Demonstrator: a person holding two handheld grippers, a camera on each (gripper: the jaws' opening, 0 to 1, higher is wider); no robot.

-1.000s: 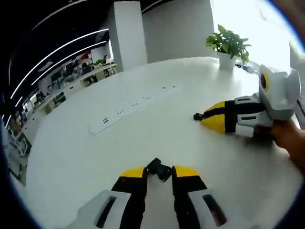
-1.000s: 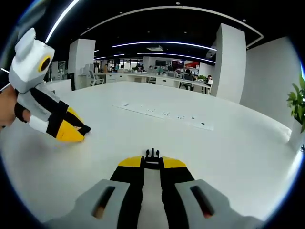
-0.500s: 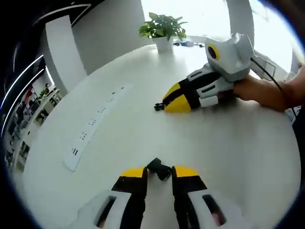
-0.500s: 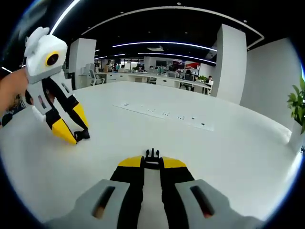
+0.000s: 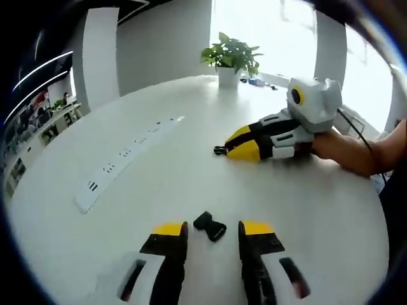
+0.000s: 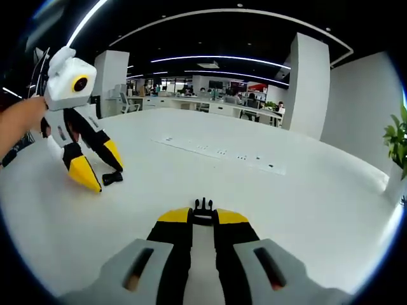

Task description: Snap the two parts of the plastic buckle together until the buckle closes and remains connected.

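the left gripper (image 5: 210,230) stands open over a black buckle part (image 5: 210,225) on the white table (image 5: 159,171); the right gripper (image 5: 224,151) lies beyond, pinching a black piece.

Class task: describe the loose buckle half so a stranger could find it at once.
Start at the white table. The left hand-held gripper hangs open over it, and a small black buckle piece lies free between its yellow tips. The other buckle half is clamped in the right hand-held gripper.

Pronged buckle half (image 6: 203,204) mostly buried between right claw (image 6: 203,217) tips, just prongs showing. Person's forearm (image 5: 369,152) cut by frame edge. Background desks (image 6: 191,101) too blurred to read.
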